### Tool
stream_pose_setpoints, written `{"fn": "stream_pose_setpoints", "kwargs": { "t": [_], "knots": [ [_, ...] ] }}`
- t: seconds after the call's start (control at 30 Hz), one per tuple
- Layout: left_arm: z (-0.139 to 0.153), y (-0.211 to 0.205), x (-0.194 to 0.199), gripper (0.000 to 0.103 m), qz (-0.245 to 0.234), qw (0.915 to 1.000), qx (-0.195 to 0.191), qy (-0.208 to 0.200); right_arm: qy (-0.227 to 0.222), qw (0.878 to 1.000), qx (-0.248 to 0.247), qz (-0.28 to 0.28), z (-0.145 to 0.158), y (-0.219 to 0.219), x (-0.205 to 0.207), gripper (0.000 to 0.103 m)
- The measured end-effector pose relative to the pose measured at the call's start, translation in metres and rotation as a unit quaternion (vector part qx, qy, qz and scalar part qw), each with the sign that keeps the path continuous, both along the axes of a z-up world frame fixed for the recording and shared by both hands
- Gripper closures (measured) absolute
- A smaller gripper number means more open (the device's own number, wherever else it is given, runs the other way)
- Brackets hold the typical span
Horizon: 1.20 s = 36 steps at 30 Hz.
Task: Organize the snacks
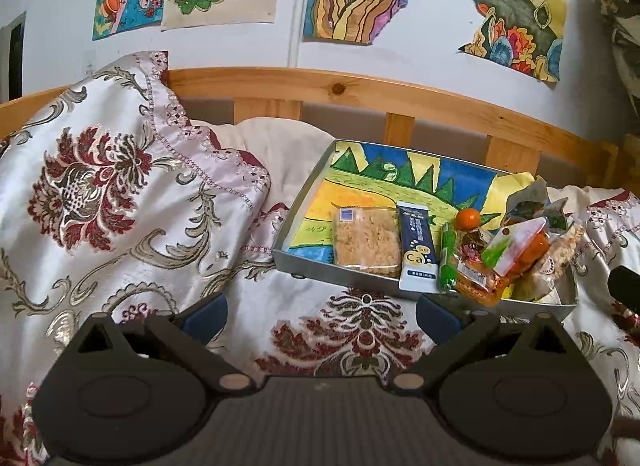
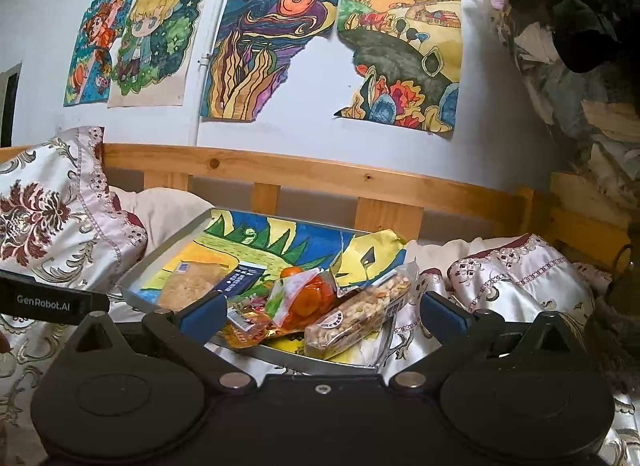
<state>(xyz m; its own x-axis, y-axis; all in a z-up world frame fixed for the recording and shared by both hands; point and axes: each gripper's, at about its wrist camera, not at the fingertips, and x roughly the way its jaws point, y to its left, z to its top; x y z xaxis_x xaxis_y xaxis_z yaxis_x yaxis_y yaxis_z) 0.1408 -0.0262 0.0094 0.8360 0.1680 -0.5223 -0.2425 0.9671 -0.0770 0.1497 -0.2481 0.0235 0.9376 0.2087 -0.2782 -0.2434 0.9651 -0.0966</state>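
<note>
Tray (image 1: 304, 262) on quilt (image 1: 132, 201), snacks (piled right)

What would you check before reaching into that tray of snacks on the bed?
1. Left gripper open and empty: ok.
2. Right gripper open and empty: ok.
3. Tray in view of both cameras: ok.
4. Flat snacks laid side by side, the crispy square beside the blue sachet: ok.
5. Right-hand heap sorted, with the nut bar tilted against the orange packet: not ok.
6. Tray level on the soft bedding: cannot tell.
</note>
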Motion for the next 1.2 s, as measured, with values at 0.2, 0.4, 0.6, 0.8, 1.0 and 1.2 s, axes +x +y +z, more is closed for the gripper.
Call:
{"fn": "stream_pose_setpoints", "kwargs": {
  "t": [0.2,0.4,0.6,0.8,1.0,1.2],
  "knots": [
    [0.005,0.004,-0.011,0.001,0.003,1.0000,-0.002,-0.001,0.002,1.000,0.008,-0.003,0.004,-0.001,-0.010,0.001],
    [0.008,0.005,-0.026,0.001,0.002,1.0000,-0.008,-0.002,0.019,1.000,0.016,-0.006,0.003,-0.001,-0.020,0.001],
    [0.011,0.004,-0.039,0.001,-0.012,0.9998,0.015,-0.005,0.040,0.999,0.029,-0.007,0.002,0.001,-0.032,0.001],
    [0.013,0.004,-0.049,0.001,-0.025,0.9994,0.021,-0.008,0.058,0.997,0.041,-0.013,0.000,0.000,-0.041,0.001],
    [0.012,0.006,-0.055,0.001,-0.032,0.9994,0.016,-0.005,0.083,0.995,0.057,-0.017,-0.003,-0.003,-0.047,0.001],
    [0.010,0.009,-0.057,0.001,-0.030,0.9995,0.009,0.000,0.087,0.995,0.048,-0.010,-0.006,0.003,-0.050,0.001]
  ]
}}
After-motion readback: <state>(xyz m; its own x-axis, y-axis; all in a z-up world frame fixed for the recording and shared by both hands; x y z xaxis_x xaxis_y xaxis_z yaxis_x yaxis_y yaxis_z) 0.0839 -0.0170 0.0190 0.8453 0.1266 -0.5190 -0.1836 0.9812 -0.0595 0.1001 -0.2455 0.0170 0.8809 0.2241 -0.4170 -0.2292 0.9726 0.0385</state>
